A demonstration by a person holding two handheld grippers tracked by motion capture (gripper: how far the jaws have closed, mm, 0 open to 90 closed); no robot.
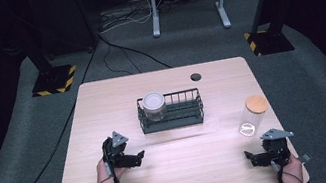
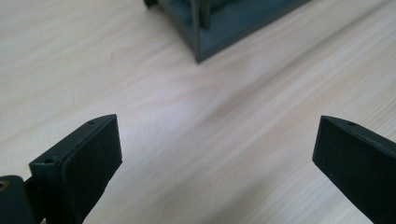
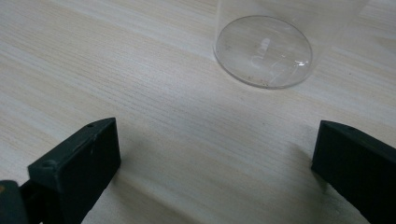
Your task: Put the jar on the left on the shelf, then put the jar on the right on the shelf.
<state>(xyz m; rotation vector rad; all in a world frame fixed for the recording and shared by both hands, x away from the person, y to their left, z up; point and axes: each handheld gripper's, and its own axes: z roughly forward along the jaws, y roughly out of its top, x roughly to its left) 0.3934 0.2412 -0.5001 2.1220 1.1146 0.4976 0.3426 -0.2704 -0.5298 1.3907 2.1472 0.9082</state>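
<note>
Meanwhile, the left gripper (image 1: pixel 132 159) hovers open-jawed near the wire rack (image 1: pixel 172 118), while the right gripper (image 1: pixel 258 156), jaws spread wide, sits just beside the clear jar (image 1: pixel 252 116).

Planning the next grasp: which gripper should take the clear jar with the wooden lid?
Right. The right gripper sits just below the clear jar, jaws open; the left gripper is across the table, nearer the rack.

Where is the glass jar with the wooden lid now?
In the high view, the glass jar stands upright at the table's right side, just beyond the right hand-held gripper.
</note>
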